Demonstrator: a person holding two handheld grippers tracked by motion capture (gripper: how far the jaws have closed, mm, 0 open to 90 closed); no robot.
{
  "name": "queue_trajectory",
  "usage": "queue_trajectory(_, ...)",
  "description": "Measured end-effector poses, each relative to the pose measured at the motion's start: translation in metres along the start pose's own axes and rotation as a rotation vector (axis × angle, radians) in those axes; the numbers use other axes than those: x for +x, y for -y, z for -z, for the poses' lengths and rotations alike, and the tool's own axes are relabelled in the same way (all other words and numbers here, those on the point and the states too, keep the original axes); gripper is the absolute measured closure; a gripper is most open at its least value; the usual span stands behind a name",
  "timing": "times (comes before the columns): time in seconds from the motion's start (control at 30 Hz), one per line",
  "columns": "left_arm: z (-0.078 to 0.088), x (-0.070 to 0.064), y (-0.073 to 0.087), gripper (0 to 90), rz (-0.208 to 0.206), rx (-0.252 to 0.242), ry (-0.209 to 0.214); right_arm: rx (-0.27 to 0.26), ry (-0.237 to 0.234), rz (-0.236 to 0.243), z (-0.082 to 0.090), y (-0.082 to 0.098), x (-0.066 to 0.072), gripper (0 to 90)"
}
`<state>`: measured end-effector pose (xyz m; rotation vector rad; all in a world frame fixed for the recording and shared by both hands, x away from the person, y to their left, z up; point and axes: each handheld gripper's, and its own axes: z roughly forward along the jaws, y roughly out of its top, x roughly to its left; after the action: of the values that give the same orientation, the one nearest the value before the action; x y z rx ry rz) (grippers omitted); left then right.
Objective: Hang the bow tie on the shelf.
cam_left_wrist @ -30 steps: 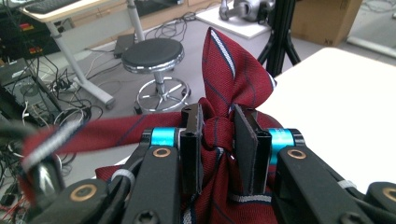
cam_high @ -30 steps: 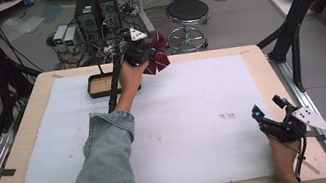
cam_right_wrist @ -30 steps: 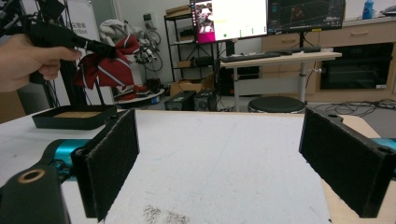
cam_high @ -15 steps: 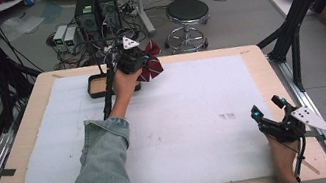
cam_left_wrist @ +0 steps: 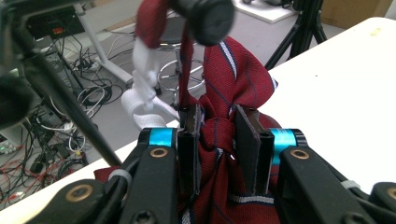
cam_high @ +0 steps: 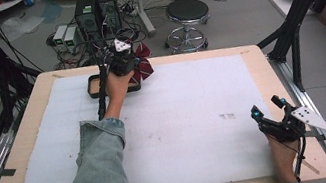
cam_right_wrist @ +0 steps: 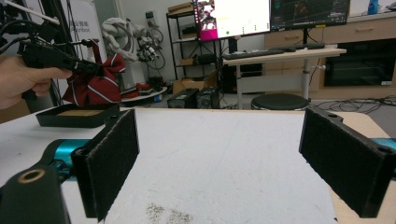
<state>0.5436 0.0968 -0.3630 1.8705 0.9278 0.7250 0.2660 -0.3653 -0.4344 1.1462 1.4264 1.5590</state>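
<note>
A dark red striped bow tie (cam_left_wrist: 224, 140) with a white strap (cam_left_wrist: 142, 100) is pinched at its knot between the jaws of my left gripper (cam_left_wrist: 218, 149). In the high view that left gripper (cam_high: 126, 63) holds the bow tie (cam_high: 144, 65) in the air above the right end of a black tray (cam_high: 96, 87) at the table's far edge. From the right gripper view the bow tie (cam_right_wrist: 95, 81) hangs over the tray (cam_right_wrist: 74, 115). My right gripper (cam_high: 267, 112) rests near the table's front right corner, open, with nothing between its pads (cam_right_wrist: 112, 158).
A white sheet (cam_high: 181, 118) covers most of the wooden table (cam_high: 268, 68). A black stool (cam_high: 187, 13) and computer boxes with cables (cam_high: 96, 12) stand on the floor beyond the far edge. Black frame struts (cam_high: 298, 6) rise at the table's right side.
My left gripper has lifted the bow tie slightly and shifted it left, toward the tray. The right gripper has stayed in place.
</note>
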Motion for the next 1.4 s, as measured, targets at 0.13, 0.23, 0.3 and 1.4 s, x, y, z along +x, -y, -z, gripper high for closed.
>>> queue_trajectory(0.13,0.0,0.001,0.001,64.4,-0.024,0.01,-0.018,0.0,-0.001,0.0,0.0,0.0,0.0,11.2)
queue_trajectory(0.23,0.0,0.0,0.002,61.0,-0.047,0.01,-0.021,-0.002,0.001,0.003,0.0,0.0,0.0,11.1)
queue_trajectory(0.3,0.002,0.0,0.002,59.7,-0.057,0.004,-0.015,-0.002,0.0,0.002,0.0,0.0,0.0,11.2)
queue_trajectory(1.4,0.113,0.018,0.011,33.0,0.011,-0.141,0.082,0.003,-0.004,0.001,-0.009,0.0,0.004,11.1)
